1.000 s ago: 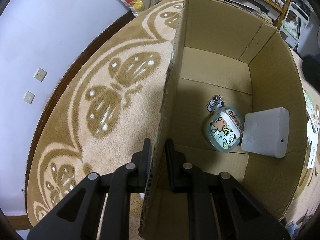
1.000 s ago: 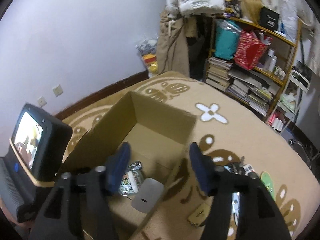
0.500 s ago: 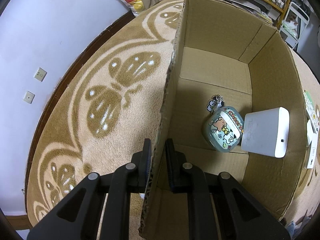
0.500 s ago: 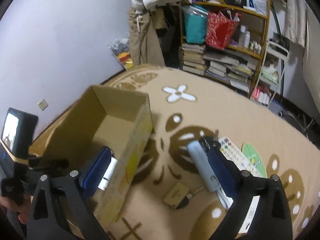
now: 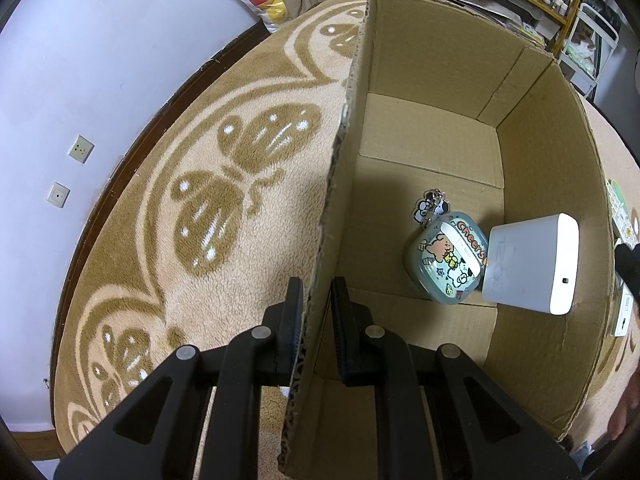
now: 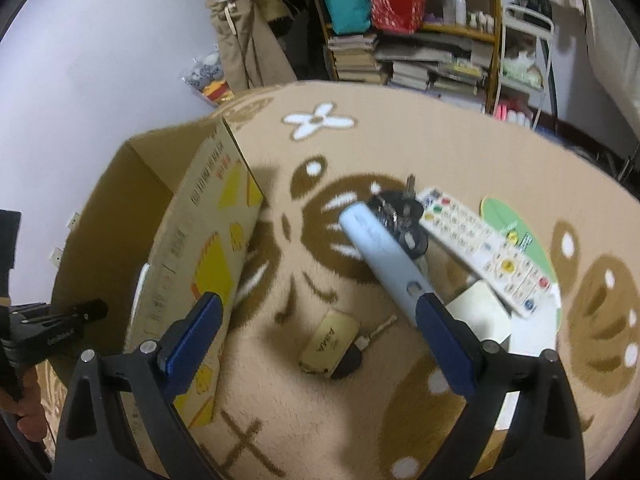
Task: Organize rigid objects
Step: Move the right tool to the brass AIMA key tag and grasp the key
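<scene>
Inside the cardboard box (image 5: 432, 92) the earbud case (image 5: 446, 262) is sitting touching the power bank (image 5: 532, 264) – right of the box, remote (image 6: 484, 252), tube (image 6: 384, 256) and small tin (image 6: 330, 340) are lying on the rug (image 6: 440, 152).

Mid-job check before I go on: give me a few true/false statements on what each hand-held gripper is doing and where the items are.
1. The left hand-held gripper is clamped on the cardboard box wall. True.
2. The right hand-held gripper holds the white remote. False: its jaws are wide open and empty, and the remote lies on the rug.
3. The cartoon earbud case is inside the box. True.
4. The pale blue cylinder is inside the box. False: it lies on the rug beside the remote.
</scene>
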`<state>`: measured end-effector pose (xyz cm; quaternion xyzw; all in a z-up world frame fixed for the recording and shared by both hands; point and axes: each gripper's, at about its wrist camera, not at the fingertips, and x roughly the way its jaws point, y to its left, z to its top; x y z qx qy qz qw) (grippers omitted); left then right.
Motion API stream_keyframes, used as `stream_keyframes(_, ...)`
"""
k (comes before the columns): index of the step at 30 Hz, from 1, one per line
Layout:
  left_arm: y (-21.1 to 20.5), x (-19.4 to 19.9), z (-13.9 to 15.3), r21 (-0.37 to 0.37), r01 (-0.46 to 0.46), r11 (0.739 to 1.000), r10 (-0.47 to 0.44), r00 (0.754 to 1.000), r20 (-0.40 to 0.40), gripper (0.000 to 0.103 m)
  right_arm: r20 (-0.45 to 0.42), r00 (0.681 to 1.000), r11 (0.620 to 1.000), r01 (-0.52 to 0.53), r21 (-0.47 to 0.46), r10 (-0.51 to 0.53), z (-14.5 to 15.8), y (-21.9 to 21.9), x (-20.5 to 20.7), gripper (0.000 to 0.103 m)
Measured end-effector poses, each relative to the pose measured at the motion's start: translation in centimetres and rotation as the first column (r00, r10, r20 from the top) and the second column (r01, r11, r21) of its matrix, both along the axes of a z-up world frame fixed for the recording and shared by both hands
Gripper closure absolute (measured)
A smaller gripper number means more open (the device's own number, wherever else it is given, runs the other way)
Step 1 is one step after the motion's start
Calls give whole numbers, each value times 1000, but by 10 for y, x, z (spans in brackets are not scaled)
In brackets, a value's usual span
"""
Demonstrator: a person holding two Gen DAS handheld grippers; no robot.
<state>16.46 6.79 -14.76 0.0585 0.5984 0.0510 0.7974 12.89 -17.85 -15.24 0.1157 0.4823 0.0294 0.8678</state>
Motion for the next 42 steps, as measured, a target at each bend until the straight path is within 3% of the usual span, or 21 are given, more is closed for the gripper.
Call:
stream_keyframes(4, 0, 0, 0, 1, 1, 1000, -1, 1000, 0, 90, -57, 998, 1000, -13, 8, 14, -16, 4, 1, 6)
stream_keyframes(14, 0, 0, 0, 1, 1, 1000, -1, 1000, 0, 90, -138, 990, 999, 17, 39, -12, -52, 3, 3, 6)
stream_keyframes(20, 0, 0, 0, -2, -1, 1000, 1, 1000, -1, 90, -136, 991, 1000, 0, -19, -3, -61, 14, 1, 7)
stream_keyframes(23, 0, -1, 0, -1, -1, 1000, 1, 1000, -1, 90, -139, 990, 996, 11, -83, -22, -65, 20, 0, 13)
stream_keyframes(25, -1, -1, 0, 0, 1, 1000, -1, 1000, -1, 90, -134, 990, 990, 19, -142, -39, -65, 27, -3, 18)
stream_keyframes(33, 0, -1, 1, -2, -1, 1000, 1, 1000, -2, 90, -111, 987, 976, 94, -198, -118, -55, 24, -10, 68)
stream_keyframes(36, 1, -1, 1, -10, -5, 1000, 5, 1000, -2, 90, -114, 987, 973, 89, -214, -115, -52, 25, -10, 71)
stream_keyframes(40, 2, -1, 2, -16, -7, 1000, 7, 1000, -2, 90, -106, 988, 983, 95, -157, -112, -45, 21, -8, 77)
stream_keyframes(41, 2, -1, 2, -11, -6, 1000, 6, 1000, -1, 90, -100, 989, 987, 96, -129, -109, -42, 19, -10, 91)
stream_keyframes(42, 1, -1, 2, -8, -4, 1000, 4, 1000, -1, 90, -89, 991, 992, 98, -78, -105, -38, 15, -10, 94)
